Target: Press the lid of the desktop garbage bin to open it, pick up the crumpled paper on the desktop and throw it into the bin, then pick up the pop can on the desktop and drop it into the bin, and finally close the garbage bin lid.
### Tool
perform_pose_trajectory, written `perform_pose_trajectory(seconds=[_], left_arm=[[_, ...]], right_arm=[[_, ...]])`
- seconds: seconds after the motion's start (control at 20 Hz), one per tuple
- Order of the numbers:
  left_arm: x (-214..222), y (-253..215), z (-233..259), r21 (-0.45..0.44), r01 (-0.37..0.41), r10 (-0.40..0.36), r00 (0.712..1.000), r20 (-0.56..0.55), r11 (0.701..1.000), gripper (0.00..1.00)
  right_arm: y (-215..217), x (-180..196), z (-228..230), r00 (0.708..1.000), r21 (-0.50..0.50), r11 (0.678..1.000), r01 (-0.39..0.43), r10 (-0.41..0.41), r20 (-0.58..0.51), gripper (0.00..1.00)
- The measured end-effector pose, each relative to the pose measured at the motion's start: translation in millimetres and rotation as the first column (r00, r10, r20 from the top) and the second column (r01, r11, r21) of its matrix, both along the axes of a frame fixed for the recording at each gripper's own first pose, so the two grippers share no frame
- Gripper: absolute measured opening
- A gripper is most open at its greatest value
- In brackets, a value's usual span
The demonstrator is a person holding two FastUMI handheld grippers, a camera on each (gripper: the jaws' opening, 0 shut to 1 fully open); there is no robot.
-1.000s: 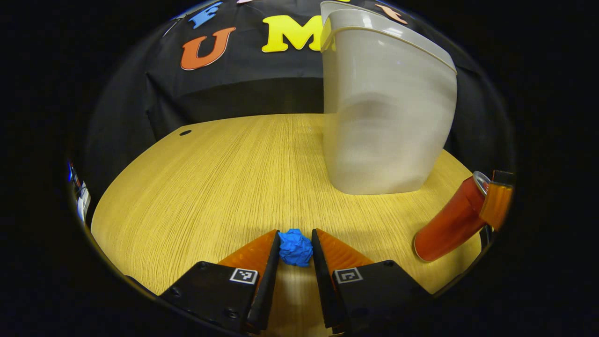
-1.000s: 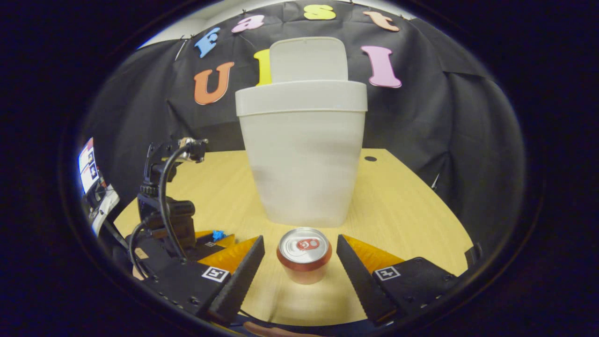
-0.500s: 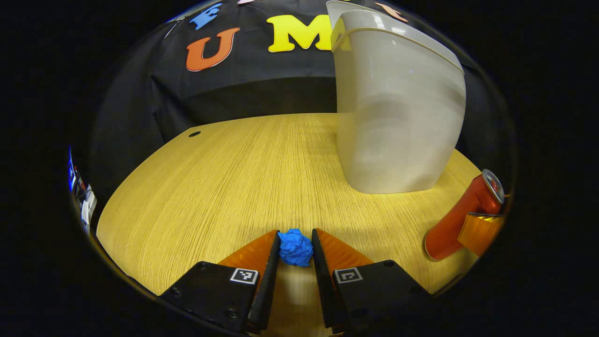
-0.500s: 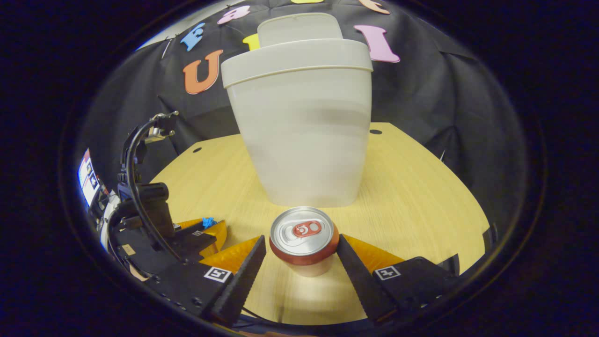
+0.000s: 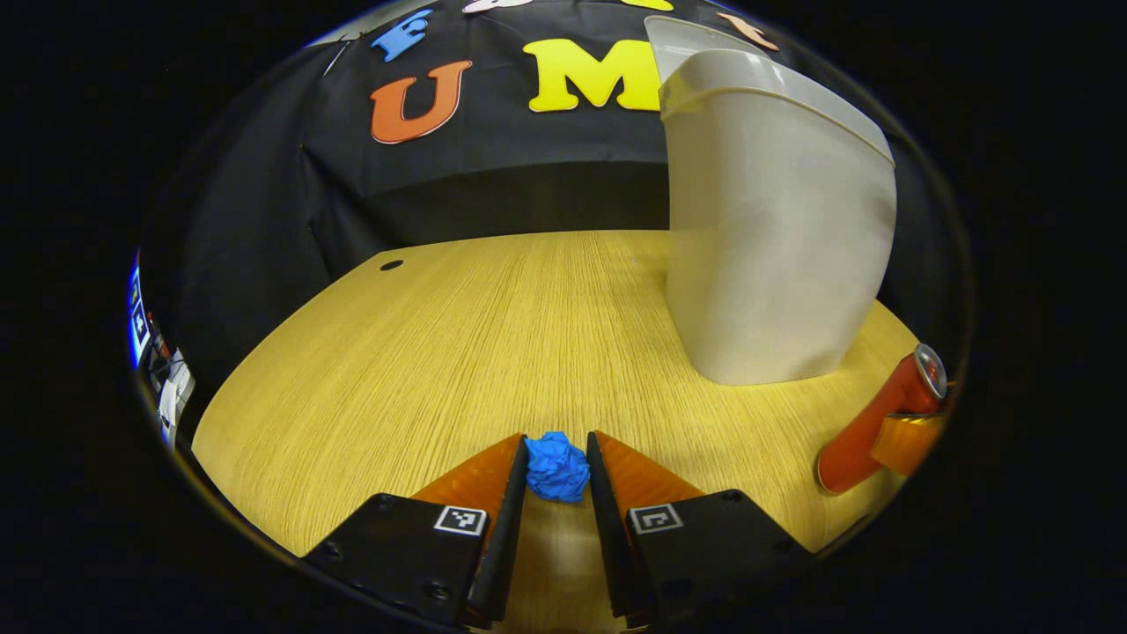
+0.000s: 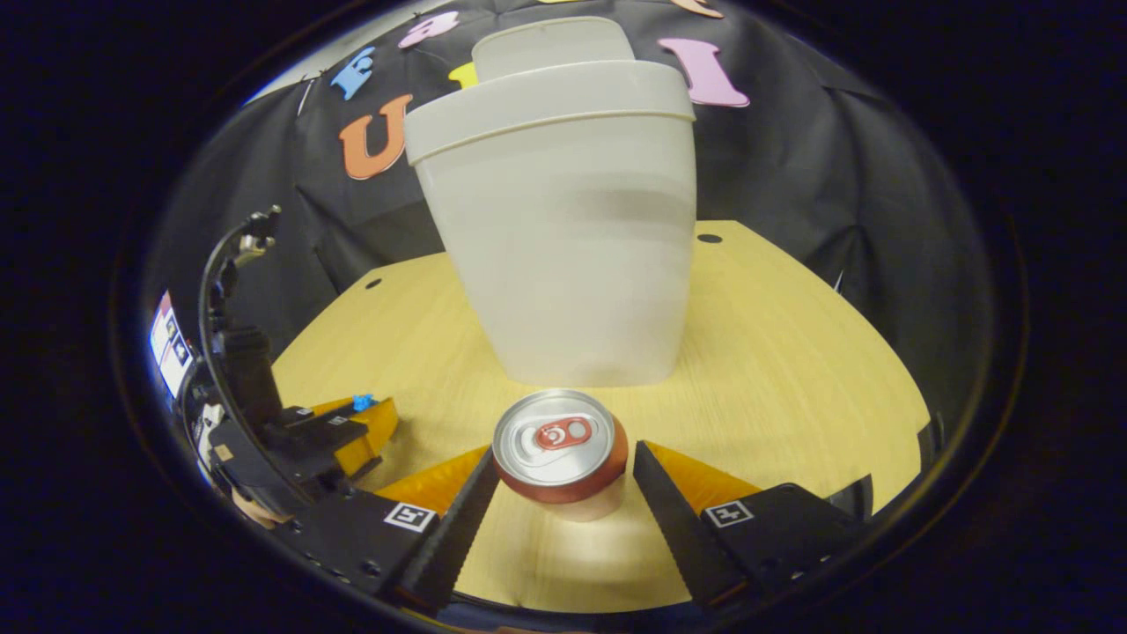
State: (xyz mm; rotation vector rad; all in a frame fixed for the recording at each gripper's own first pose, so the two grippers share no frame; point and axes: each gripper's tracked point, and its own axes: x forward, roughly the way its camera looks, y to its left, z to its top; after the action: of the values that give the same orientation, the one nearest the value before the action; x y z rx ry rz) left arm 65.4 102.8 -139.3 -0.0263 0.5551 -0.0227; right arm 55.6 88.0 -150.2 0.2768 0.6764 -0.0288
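L gripper (image 5: 556,467) clamped on crumpled paper (image 5: 557,468), low over desk (image 5: 440,352) | R gripper (image 6: 558,471) fingers apart, pop can (image 6: 560,453) btwn them, L finger touching, R just off | bin (image 6: 563,229) right ahead, lid (image 6: 550,48) up

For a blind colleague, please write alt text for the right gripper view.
The right gripper brackets an upright pop can between its fingers, one touching it, the other apart. Behind stands the white garbage bin, lid raised, on a wooden desktop; at left, the left gripper holds blue crumpled paper.
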Motion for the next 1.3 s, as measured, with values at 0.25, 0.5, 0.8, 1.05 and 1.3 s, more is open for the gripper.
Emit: perform_pose_trajectory(seconds=[0.25, 0.5, 0.8, 1.05, 1.3], left_arm=[[-7.8, 6.6, 44.7, -0.036, -0.008, 0.011, 0.996, 0.088, 0.999, 0.45], [-26.1, -2.2, 81.4, -0.017, 0.002, 0.001, 0.98, 0.198, 1.0, 0.45], [-38.0, -0.8, 123.7, -0.038, 0.0, 0.012, 0.949, 0.316, 0.999, 0.45], [-49.1, -6.0, 141.3, -0.025, 0.007, 0.002, 0.935, 0.354, 1.0, 0.45], [-67.0, -18.1, 163.1, -0.02, 0.026, -0.016, 0.915, 0.402, 0.999, 0.44]], right_arm=[[10.4, 6.0, -17.3, 0.999, -0.05, 0.998, -0.026, 0.025, -0.031, 0.89], [8.5, 5.0, -13.2, 1.0, -0.109, 0.994, -0.022, 0.022, 0.003, 0.82], [-11.0, -5.6, 38.4, 0.988, -0.144, 0.989, 0.028, -0.005, 0.155, 0.81], [-21.9, -28.5, 93.8, 0.956, -0.142, 0.99, 0.005, 0.037, 0.29, 0.81], [-48.1, -64.8, 159.9, 0.879, -0.198, 0.979, 0.044, 0.056, 0.473, 0.8]])
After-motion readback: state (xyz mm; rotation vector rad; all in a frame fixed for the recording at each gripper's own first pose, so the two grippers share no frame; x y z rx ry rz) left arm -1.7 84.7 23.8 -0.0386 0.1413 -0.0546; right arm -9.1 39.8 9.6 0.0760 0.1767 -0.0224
